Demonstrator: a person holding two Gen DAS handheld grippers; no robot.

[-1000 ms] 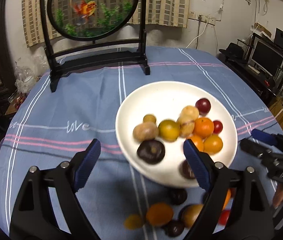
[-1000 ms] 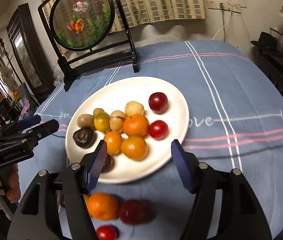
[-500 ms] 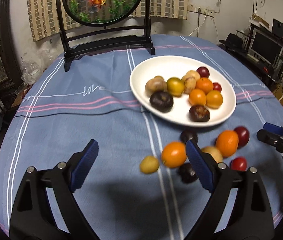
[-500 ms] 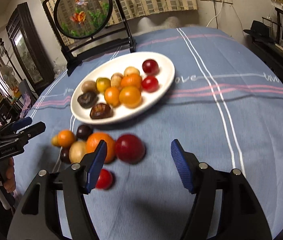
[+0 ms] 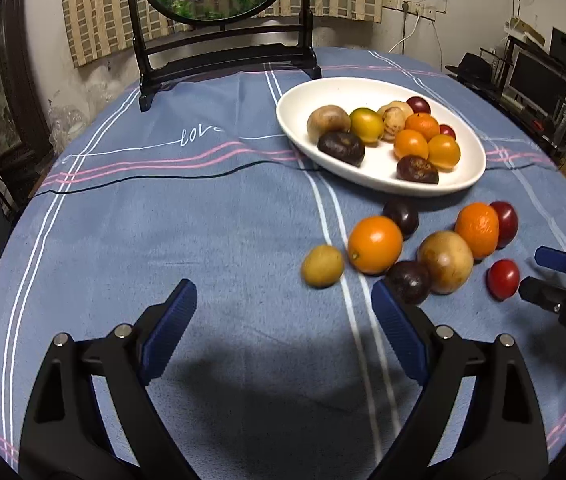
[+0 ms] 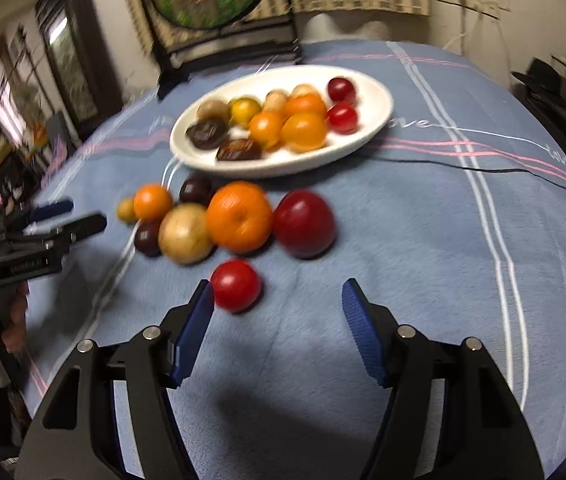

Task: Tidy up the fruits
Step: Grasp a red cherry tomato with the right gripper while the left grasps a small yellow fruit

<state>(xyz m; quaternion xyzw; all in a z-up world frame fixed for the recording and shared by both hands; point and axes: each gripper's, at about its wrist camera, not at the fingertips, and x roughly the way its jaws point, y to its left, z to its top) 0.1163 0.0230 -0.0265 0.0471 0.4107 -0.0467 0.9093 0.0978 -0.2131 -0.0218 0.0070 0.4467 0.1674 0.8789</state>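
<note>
small red fruit (image 6: 236, 285) just beside right gripper (image 6: 277, 294), jaws apart.

Light: dim indoor, warm, from overhead.
Shadows: dark soft patches on the tablecloth (image 5: 203, 216) just ahead of each gripper, towards the table's near edge.
Glare: faint sheen on the white plate (image 5: 367, 92).
Blur: left wrist view sharp; right wrist view smeared, most at the back wall.
Distortion: fisheye bending, black vignette in the corners.
</note>
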